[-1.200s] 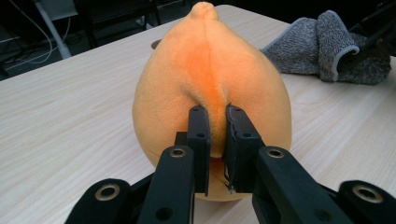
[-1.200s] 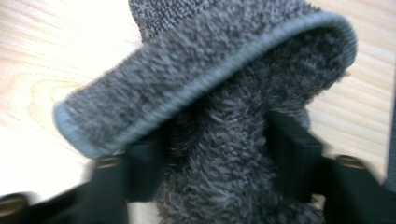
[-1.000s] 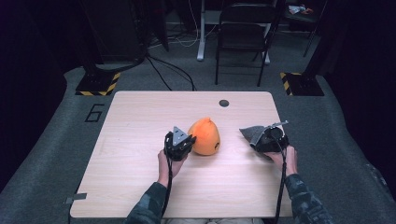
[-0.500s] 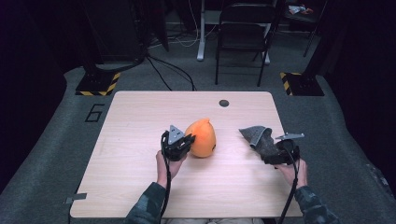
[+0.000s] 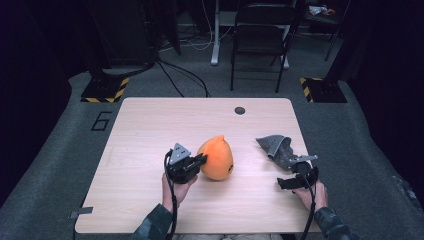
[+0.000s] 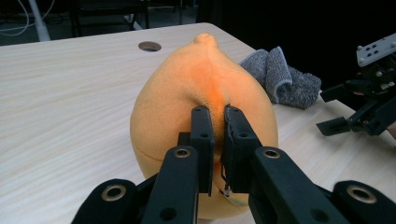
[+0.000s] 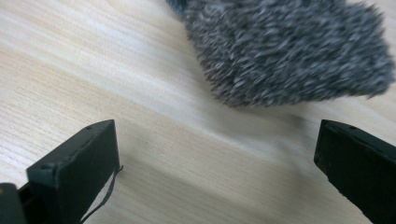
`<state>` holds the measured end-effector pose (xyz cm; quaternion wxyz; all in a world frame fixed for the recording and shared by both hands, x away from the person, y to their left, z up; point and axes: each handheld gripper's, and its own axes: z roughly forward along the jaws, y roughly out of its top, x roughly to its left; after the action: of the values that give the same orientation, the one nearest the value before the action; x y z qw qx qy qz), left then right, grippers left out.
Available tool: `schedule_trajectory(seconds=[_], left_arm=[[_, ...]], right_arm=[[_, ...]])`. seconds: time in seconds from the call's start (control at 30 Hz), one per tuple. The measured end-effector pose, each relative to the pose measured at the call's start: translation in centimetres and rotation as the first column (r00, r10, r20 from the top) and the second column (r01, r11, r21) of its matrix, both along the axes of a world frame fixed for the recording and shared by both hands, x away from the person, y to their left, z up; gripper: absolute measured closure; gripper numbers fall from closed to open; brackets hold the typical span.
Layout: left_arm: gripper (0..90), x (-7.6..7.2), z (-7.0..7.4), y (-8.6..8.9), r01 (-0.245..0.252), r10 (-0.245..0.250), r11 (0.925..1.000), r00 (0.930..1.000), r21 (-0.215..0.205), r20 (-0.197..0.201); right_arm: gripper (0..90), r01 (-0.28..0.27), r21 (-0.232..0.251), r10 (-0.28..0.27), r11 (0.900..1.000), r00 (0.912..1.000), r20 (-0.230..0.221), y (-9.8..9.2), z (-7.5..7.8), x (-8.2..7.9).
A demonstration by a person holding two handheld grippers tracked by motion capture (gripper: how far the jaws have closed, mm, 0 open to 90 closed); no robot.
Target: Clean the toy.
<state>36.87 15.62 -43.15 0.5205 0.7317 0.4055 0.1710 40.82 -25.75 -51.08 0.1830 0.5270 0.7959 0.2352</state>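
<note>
Table (image 5: 150,125) is light wood with a round cable hole (image 5: 240,110) near the far edge, seen from the high view.

Left gripper (image 5: 198,161) sits left of centre, held by the person's left hand (image 5: 176,186), cable trailing back toward the near edge. Jaws are nearly closed, pinching a fold of fabric on the orange plush fruit (image 5: 216,157). In the left gripper view both black jaws clamp a ridge of the plush fruit (image 6: 201,93), with only that thin fold between the pads (image 6: 201,140). Fruit is pear-shaped, pointed tip facing the far edge, roughly mid-table. Whether it rests on the wood or is lifted slightly is not clear.

Grey cloth (image 5: 277,148) lies crumpled to the right of the fruit, apart from it, near the right edge. It also shows in the left gripper view behind the fruit (image 6: 282,74).

Right gripper (image 5: 296,175) sits just on the near side of the cloth, in the right hand (image 5: 312,192). Its jaws have just been opening and stand wide, with nothing between them. In the right gripper view the two jaws are spread to the frame edges, bare wood between them, and the cloth (image 7: 289,51) lies on the table just ahead of the tips, not touching them.
</note>
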Motion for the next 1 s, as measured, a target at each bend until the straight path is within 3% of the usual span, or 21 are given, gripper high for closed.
schedule_trajectory(seconds=[0.13,0.33,0.5,0.57,0.63,0.9,1.0], left_arm=[[83.9,-1.4,-0.5,2.0,-0.025,0.025,0.9997,0.9993,-0.005,-0.029],[83.6,-1.2,-1.7,4.4,-0.09,0.09,0.9959,0.9928,0.014,-0.078],[83.2,0.0,-3.0,4.9,-0.146,0.158,0.9812,0.9838,0.125,-0.085],[83.0,0.6,-3.8,4.8,-0.134,0.159,0.9695,0.9811,0.206,-0.11],[83.0,1.1,-4.8,4.7,-0.112,0.149,0.9684,0.9762,0.223,-0.158],[80.4,0.9,-4.9,4.5,-0.09,0.128,0.972,0.9775,0.217,-0.168],[70.4,0.8,-4.8,4.8,-0.102,0.136,0.9721,0.9783,0.211,-0.156]], right_arm=[[0.0,-0.011,0.005,0.011,1.0,0.9999,-0.001,-0.1,-0.3,0.1],[0.0,0.01,0.037,-0.009,0.999,0.9998,-0.019,-0.2,-0.4,0.1],[0.0,0.003,0.044,-0.002,0.999,0.9997,-0.024,-0.3,-0.4,0.2],[0.0,0.002,0.044,0.0,0.999,0.9997,-0.025,-0.3,-0.4,0.2],[0.0,-0.001,0.044,0.002,0.999,0.9997,-0.024,-0.3,-0.4,0.2],[0.0,-0.006,0.046,0.007,0.999,0.9997,-0.024,-0.4,-0.4,0.2],[0.0,-0.013,0.047,0.013,0.999,0.9998,-0.013,-0.4,-0.5,0.2]])
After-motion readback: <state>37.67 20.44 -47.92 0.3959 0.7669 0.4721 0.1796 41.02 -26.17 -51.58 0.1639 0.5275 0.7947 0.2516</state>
